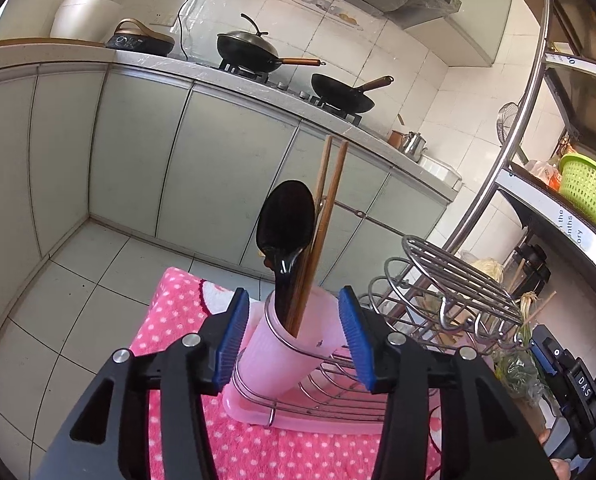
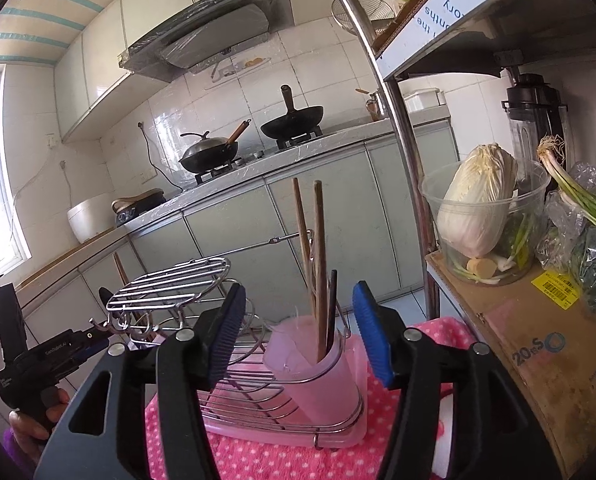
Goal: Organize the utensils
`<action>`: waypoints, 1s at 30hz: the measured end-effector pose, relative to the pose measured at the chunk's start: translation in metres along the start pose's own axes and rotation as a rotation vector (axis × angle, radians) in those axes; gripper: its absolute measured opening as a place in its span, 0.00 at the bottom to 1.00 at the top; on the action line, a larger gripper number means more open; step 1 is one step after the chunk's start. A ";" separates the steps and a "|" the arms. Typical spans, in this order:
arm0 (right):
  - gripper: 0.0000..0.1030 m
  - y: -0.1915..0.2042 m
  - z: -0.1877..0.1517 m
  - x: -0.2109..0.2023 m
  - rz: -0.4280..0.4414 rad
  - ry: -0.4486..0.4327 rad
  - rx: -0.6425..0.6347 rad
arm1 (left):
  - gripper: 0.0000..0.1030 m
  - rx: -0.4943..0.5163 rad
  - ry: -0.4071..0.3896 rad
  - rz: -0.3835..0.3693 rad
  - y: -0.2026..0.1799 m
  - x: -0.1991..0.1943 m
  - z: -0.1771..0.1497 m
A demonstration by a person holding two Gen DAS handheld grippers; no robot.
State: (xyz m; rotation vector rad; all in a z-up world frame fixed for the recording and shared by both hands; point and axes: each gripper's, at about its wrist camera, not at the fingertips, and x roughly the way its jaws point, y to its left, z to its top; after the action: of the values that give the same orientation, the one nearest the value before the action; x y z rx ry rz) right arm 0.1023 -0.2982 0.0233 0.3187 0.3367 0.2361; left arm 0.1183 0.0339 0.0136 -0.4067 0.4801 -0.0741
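A pink plastic cup (image 1: 286, 344) stands in a wire utensil rack (image 1: 337, 384) on a pink tray. It holds a black spoon (image 1: 286, 220) and two wooden chopsticks (image 1: 329, 200). My left gripper (image 1: 294, 344) is open, its blue pads on either side of the cup without touching it. In the right wrist view the cup (image 2: 317, 364) with chopsticks (image 2: 317, 248) and the spoon's handle (image 2: 331, 308) sits between the open pads of my right gripper (image 2: 301, 336). Both grippers are empty.
The rack stands on a pink dotted cloth (image 1: 186, 320). A metal shelf (image 2: 401, 152) on the right holds a cabbage in a tub (image 2: 477, 204), scallions and a cardboard box (image 2: 537, 344). Woks (image 1: 254, 50) sit on the stove across the floor.
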 end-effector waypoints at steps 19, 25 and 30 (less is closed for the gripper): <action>0.76 0.061 -0.041 -0.064 0.003 0.086 -0.150 | 0.72 0.165 -0.051 -0.002 -0.047 -0.095 -0.037; 0.77 0.071 -0.049 -0.079 -0.013 0.102 -0.171 | 0.72 0.183 -0.034 0.002 -0.051 -0.108 -0.051; 0.77 0.079 -0.055 -0.088 -0.055 0.095 -0.213 | 0.72 0.180 -0.005 -0.006 -0.049 -0.112 -0.063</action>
State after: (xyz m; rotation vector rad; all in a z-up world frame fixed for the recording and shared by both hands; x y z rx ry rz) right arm -0.0113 -0.2350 0.0265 0.0883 0.4099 0.2315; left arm -0.0091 -0.0152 0.0304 -0.2322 0.4629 -0.1213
